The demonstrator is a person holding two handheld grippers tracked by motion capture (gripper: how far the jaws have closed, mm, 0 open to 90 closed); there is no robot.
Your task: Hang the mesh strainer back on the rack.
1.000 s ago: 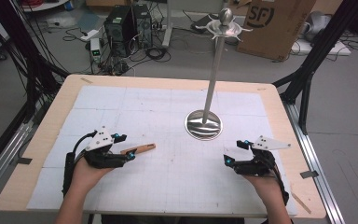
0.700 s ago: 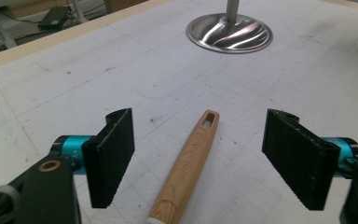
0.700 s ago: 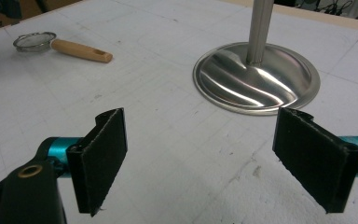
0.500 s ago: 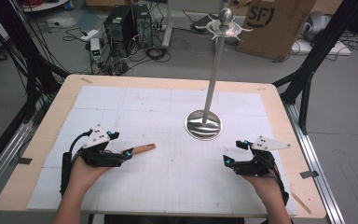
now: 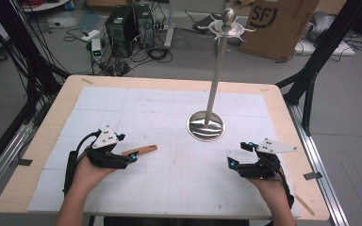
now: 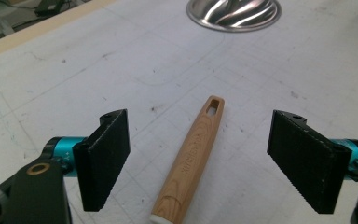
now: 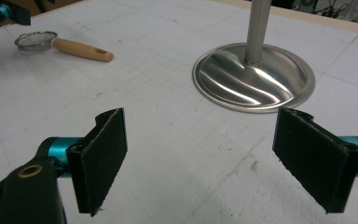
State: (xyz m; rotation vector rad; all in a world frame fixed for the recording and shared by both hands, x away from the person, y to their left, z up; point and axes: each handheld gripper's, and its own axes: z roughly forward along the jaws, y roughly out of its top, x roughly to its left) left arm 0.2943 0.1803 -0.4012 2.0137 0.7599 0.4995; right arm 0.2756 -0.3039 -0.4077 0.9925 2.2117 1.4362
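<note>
A small mesh strainer (image 7: 36,40) with a wooden handle (image 5: 141,150) lies flat on the white mat at the left. My left gripper (image 5: 131,157) rests low over its bowl end. Its jaws have just been opening and now stand wide, with the handle (image 6: 191,158) lying between them, clear of both pads. Its slotted tip points toward the steel stand. My right gripper (image 5: 238,154) sits at the right front of the mat, open, with bare mat between its pads (image 7: 100,154). In the high view the left hand hides the strainer's bowl.
A steel stand with a round dished base (image 5: 206,126) and a tall pole (image 5: 217,70) topped by hooks rises mid-table, just beyond the right gripper. The white gridded mat (image 5: 169,188) covers the wooden tabletop. Computers, cables and a cardboard box lie on the floor behind.
The left gripper's jaws stand a little wider around the handle than a second ago. Both hands and the strainer keep their places.
</note>
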